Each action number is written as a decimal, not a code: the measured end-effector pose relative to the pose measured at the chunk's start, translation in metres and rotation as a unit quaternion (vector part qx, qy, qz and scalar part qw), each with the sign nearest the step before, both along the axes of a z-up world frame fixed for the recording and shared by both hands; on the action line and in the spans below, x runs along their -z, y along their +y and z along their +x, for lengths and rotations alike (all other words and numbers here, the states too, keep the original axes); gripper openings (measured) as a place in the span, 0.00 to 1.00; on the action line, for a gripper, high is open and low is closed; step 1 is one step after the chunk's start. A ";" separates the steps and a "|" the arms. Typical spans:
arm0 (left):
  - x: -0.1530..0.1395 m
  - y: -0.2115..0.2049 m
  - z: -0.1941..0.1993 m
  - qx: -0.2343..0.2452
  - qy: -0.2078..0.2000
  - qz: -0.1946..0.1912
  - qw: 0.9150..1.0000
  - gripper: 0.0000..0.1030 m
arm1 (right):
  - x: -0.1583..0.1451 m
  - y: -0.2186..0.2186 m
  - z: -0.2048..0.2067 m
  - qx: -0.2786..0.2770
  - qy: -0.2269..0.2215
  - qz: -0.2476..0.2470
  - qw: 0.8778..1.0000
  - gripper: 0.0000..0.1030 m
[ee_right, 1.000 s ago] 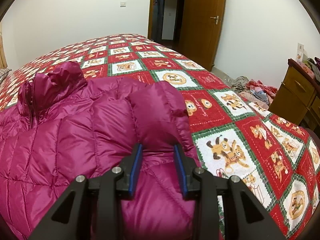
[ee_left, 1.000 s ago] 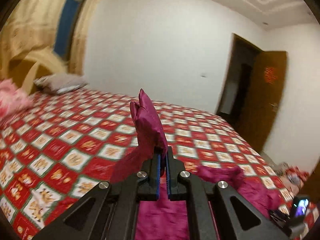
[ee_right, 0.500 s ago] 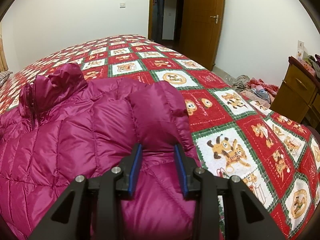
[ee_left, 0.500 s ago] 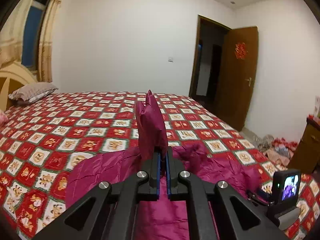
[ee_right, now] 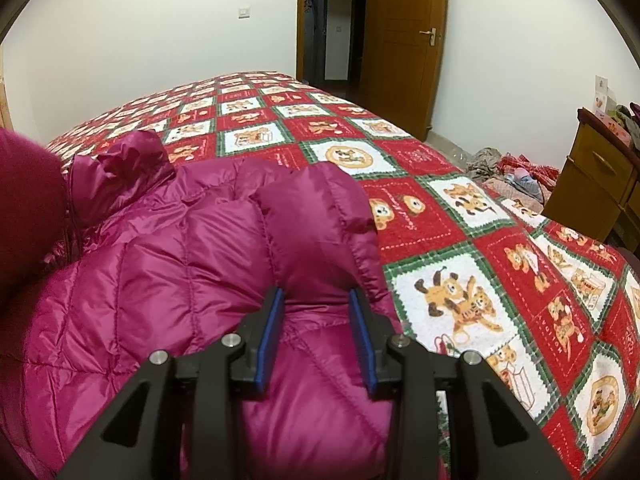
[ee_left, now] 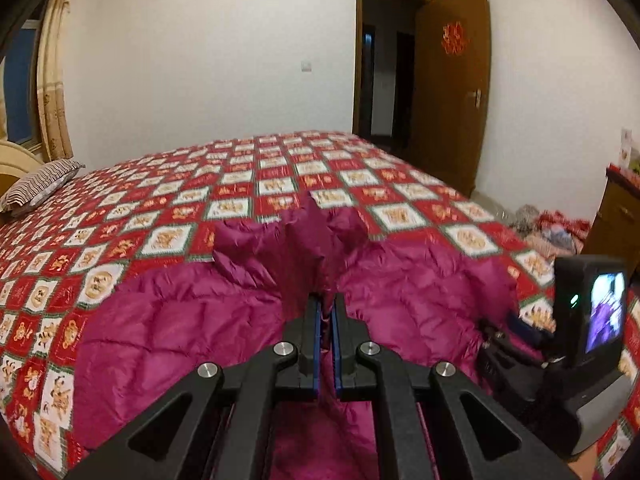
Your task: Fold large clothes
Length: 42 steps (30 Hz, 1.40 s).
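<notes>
Your left gripper [ee_left: 327, 300] is clamped tight on a ridge of the magenta down jacket [ee_left: 180, 332], blue pads nearly together with a thin fold of fabric pinched between them. The pinched fold rises just ahead of the tips, up toward the jacket's collar [ee_left: 248, 252].

Your right gripper [ee_right: 317, 296] has its jaws well apart, straddling a puffy fold of the jacket [ee_right: 160, 272]; fabric sits between the blue pads [ee_right: 272, 332], touching or nearly touching both, but they aren't squeezing it. That fold looks like a sleeve or shoulder section doubled over the body; can't tell which.

The jacket lies spread on the bed [ee_right: 460, 216], on the red-and-white patchwork quilt [ee_left: 120, 216] with cartoon animal squares. In the right wrist view the collar [ee_right: 120, 164] stands up at the far left of the jacket, and the jacket's right edge runs just beside the gripper, with bare quilt beyond.

In the left wrist view your right gripper's camera unit [ee_left: 588, 312] shows at the right edge, screen lit, over the jacket's edge.

Around it: striped pillow [ee_left: 40, 184] at the head of the bed, wooden door [ee_right: 404, 44] open, wooden dresser [ee_right: 600, 176] on the right, clothes pile [ee_right: 516, 172] on the floor.
</notes>
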State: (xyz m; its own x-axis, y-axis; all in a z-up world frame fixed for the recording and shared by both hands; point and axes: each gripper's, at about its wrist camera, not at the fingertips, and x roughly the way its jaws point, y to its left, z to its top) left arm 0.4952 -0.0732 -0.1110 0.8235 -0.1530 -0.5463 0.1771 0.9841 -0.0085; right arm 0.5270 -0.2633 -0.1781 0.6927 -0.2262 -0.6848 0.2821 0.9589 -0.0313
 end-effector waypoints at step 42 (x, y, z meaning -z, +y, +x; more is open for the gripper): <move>-0.017 0.092 -0.044 -0.151 0.028 0.081 0.985 0.76 | -0.053 0.006 -0.038 -0.033 -0.061 0.081 0.994 0.74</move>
State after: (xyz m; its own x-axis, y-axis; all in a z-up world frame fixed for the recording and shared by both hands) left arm 0.4514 0.0188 -0.0939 0.7853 0.1881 -0.5898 -0.1208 0.9810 0.1520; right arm 0.4887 -0.2572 -0.1247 0.7824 -0.0707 -0.6188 0.2098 0.9654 0.1550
